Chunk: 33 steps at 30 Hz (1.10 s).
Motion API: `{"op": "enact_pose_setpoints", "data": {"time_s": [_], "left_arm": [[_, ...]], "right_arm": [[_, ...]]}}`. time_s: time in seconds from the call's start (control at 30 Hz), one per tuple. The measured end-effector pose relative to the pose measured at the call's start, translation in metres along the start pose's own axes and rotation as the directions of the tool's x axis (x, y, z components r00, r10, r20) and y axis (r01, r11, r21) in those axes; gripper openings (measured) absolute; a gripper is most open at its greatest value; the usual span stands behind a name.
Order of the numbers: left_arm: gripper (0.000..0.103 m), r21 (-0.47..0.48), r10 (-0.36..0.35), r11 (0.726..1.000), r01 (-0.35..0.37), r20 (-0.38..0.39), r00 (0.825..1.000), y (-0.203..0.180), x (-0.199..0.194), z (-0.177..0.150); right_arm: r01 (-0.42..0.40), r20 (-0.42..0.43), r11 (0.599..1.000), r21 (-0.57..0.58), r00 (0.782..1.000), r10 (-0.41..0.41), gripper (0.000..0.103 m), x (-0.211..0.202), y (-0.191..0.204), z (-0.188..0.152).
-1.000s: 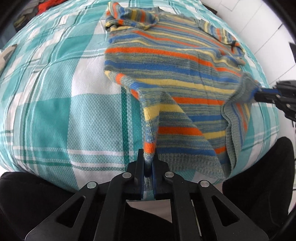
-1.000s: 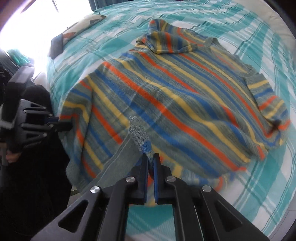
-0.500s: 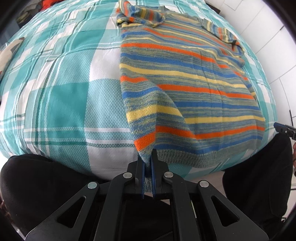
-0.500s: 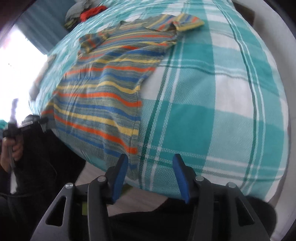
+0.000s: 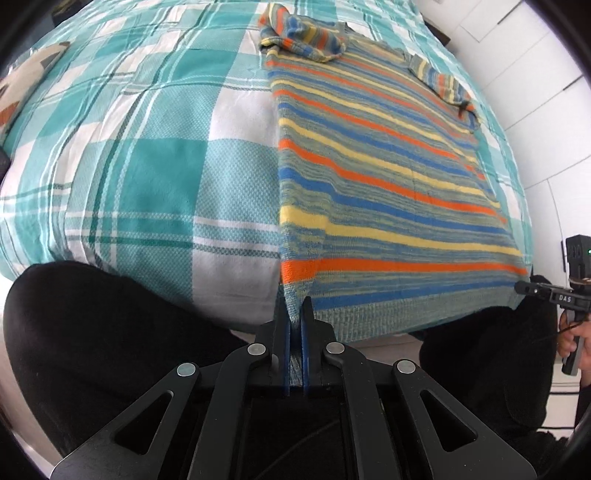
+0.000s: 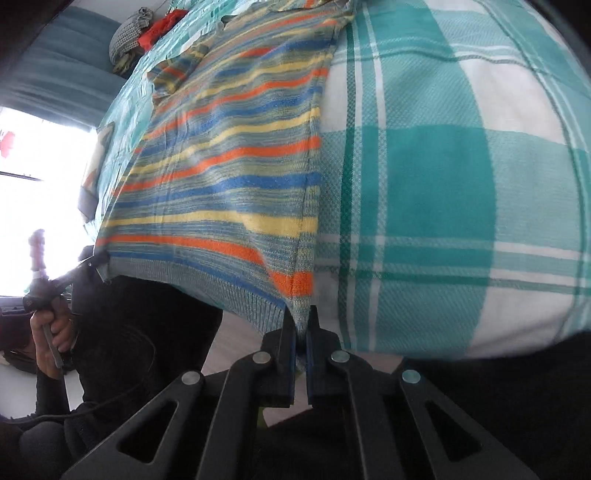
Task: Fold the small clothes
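A small striped knit sweater in orange, blue, yellow and grey lies flat on a teal-and-white plaid bedspread, hem at the near bed edge. My left gripper is shut on the hem's left corner. My right gripper is shut on the hem's right corner. In the left wrist view the right gripper shows at the far right, pinching that corner. In the right wrist view the left gripper holds the opposite corner. The hem is stretched taut between them. Both sleeves lie folded near the top.
A person's dark-clothed legs stand against the bed edge below the hem. A pillow rests at the far left of the bed. Crumpled clothes sit at the bed's far end. A bright window is left in the right wrist view.
The right gripper let go of the sweater's middle, opened, swung to the hem's right corner and shut on it. The sweater, bunched before, now lies spread flat. The left gripper kept its grip.
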<state>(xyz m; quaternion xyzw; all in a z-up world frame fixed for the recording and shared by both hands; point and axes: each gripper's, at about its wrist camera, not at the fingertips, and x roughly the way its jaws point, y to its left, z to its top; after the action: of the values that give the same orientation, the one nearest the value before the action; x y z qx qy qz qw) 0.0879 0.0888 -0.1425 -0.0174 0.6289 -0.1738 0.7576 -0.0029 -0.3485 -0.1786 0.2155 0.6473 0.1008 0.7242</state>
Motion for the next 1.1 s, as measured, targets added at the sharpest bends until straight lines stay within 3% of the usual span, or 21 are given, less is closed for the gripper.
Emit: {"op": "enact_pose_setpoints", "data": {"time_s": [0.1,0.23,0.4,0.6,0.7,0.77,0.83,0.87,0.97,1.03,1.1], "left_arm": [[0.002,0.022,0.038,0.999,-0.037,-0.035,0.999,-0.005,0.011,-0.005],[0.002,0.020,0.113,0.994,-0.111,-0.134,0.985,-0.010,0.046,-0.002],[0.002,0.030,0.233,0.972,-0.231,-0.159,0.959,-0.015,0.077,0.009],[0.002,0.055,0.331,0.944,-0.327,-0.185,0.925,-0.027,0.113,0.014],[0.004,0.058,0.352,0.936,-0.347,-0.186,0.917,-0.030,0.114,0.015],[0.010,0.046,0.354,0.935,-0.352,-0.201,0.913,-0.032,0.114,0.016],[0.042,0.035,0.374,0.926,-0.375,-0.210,0.903,-0.029,0.103,0.011],[0.048,0.026,0.379,0.924,-0.381,-0.193,0.905,-0.028,0.092,0.009],[0.054,0.009,0.406,0.913,-0.407,-0.096,0.909,-0.032,0.050,0.006],[0.071,-0.015,0.426,0.905,-0.426,-0.002,0.905,-0.039,0.021,0.012],[0.081,-0.028,0.396,0.918,-0.395,0.099,0.913,-0.044,0.001,0.026]], "right_arm": [[0.021,-0.003,0.999,0.028,1.000,-0.020,0.004,-0.012,0.001,-0.008],[0.108,-0.056,0.991,0.080,0.993,-0.104,0.004,0.025,-0.016,-0.004],[0.153,-0.061,0.977,0.150,0.988,-0.145,0.003,0.057,-0.027,0.006],[0.151,-0.019,0.971,0.185,0.988,-0.150,0.004,0.059,-0.023,0.003],[0.157,-0.018,0.969,0.188,0.988,-0.156,0.003,0.060,-0.020,0.002],[0.157,-0.020,0.971,0.181,0.988,-0.156,0.006,0.053,-0.030,-0.006],[0.161,-0.025,0.968,0.193,0.987,-0.159,0.019,0.046,-0.032,-0.009],[0.178,-0.027,0.964,0.197,0.984,-0.176,0.027,0.040,-0.031,-0.011],[0.243,0.017,0.955,0.173,0.968,-0.249,0.030,0.008,-0.028,-0.015],[0.311,0.077,0.942,0.126,0.944,-0.321,0.030,-0.017,-0.014,-0.009],[0.343,0.143,0.937,0.063,0.926,-0.349,0.030,-0.036,0.007,0.004]]}}
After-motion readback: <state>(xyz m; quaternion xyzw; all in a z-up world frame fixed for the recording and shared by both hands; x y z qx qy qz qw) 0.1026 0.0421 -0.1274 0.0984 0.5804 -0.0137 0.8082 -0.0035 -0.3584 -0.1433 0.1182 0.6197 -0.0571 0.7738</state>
